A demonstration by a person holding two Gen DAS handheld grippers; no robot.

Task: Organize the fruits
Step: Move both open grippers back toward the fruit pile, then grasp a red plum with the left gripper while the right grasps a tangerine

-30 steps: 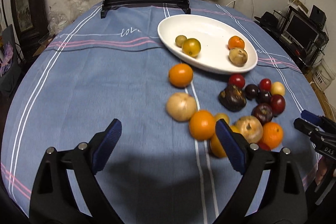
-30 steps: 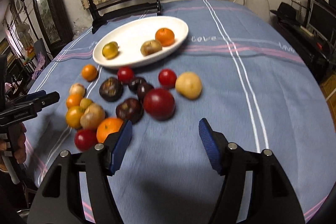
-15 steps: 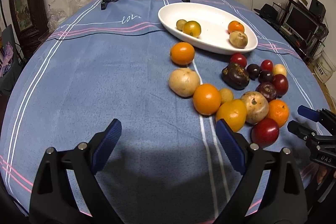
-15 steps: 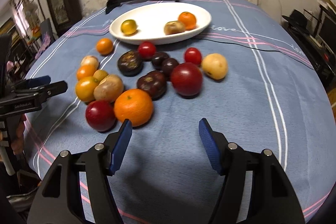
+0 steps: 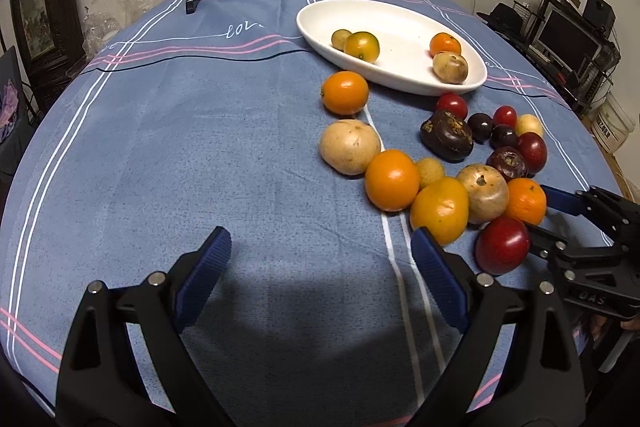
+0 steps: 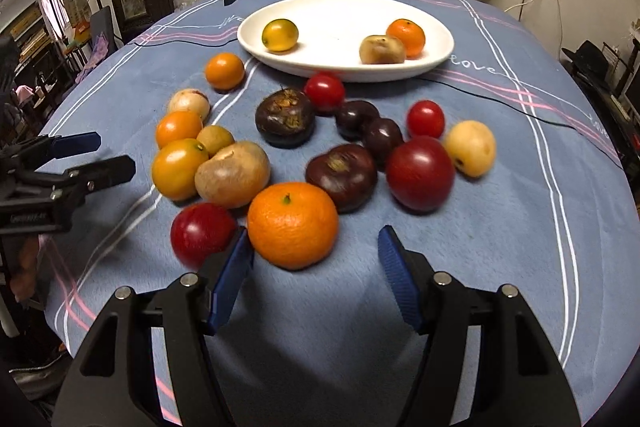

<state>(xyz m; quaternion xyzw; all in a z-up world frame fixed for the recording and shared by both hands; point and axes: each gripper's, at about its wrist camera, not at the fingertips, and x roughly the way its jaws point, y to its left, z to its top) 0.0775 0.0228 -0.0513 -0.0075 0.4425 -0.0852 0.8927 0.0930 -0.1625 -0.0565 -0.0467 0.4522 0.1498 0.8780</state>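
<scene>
Right tool (image 6: 314, 259) gapes wide, empty, just short of the round dimpled orange mandarin (image 6: 293, 225) at its 12 o'clock on the counter; closing carelessly could nudge the touching glossy red plum (image 6: 202, 233) rolling. Left tool (image 5: 320, 267) wide, empty.

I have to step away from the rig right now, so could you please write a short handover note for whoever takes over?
Left claw: open, empty, over bare tablecloth short of the fruit pile.
Right claw: open, empty, the big orange lying just ahead between its fingers, not gripped.
Done: the white dish holds four fruits: two yellow-green ones, a small orange and a brown one.
Left: the rest lie loose on the cloth in front of the dish, among them a red plum, a dark purple fruit and a lone orange near the dish.
</scene>
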